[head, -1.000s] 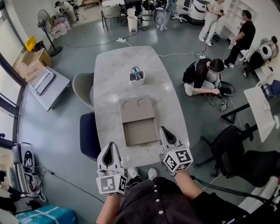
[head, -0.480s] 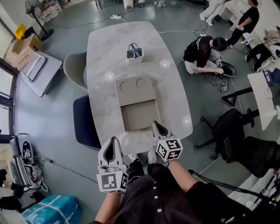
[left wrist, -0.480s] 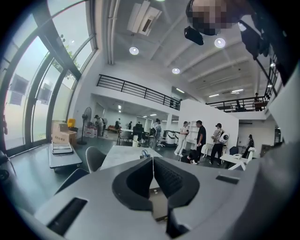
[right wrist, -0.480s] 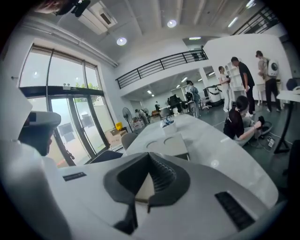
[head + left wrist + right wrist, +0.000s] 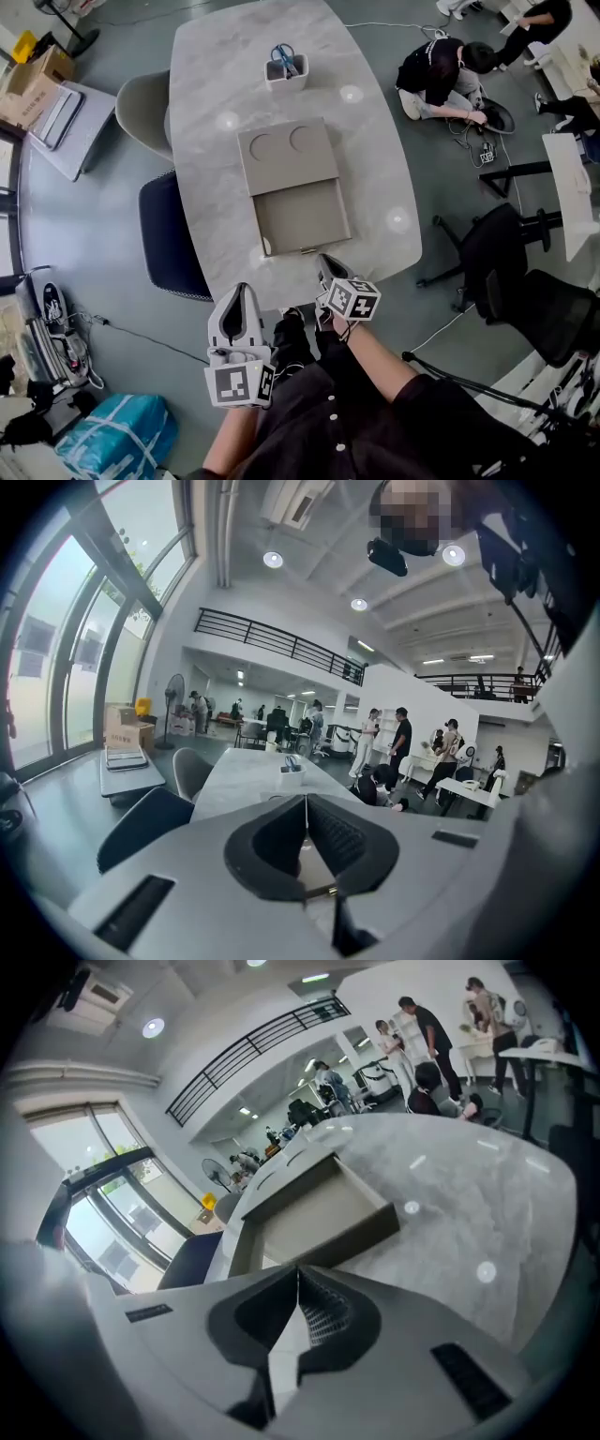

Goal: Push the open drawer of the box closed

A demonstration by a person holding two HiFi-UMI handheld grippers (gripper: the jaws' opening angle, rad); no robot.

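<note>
A flat taupe box (image 5: 286, 157) lies on the marble table (image 5: 206, 216). Its drawer (image 5: 302, 217) is pulled out toward me and is empty inside; the right gripper view shows the same drawer (image 5: 319, 1211) from just in front. My right gripper (image 5: 324, 264) is shut with nothing in it, its tips just short of the drawer's front edge. My left gripper (image 5: 240, 298) is shut and empty too, hanging off the table's near edge to the left of the drawer. In the left gripper view the jaws meet at the tips of the left gripper (image 5: 305, 799).
A white cup holding scissors (image 5: 285, 67) stands on the table beyond the box. A dark blue chair (image 5: 165, 238) and a grey chair (image 5: 142, 105) sit at the table's left side. A black office chair (image 5: 506, 253) is to the right. A person (image 5: 448, 67) crouches on the floor at the far right.
The head view has swung down and closer over the table. My right gripper has moved forward to the drawer's front edge. The left gripper has stayed low by the near edge.
</note>
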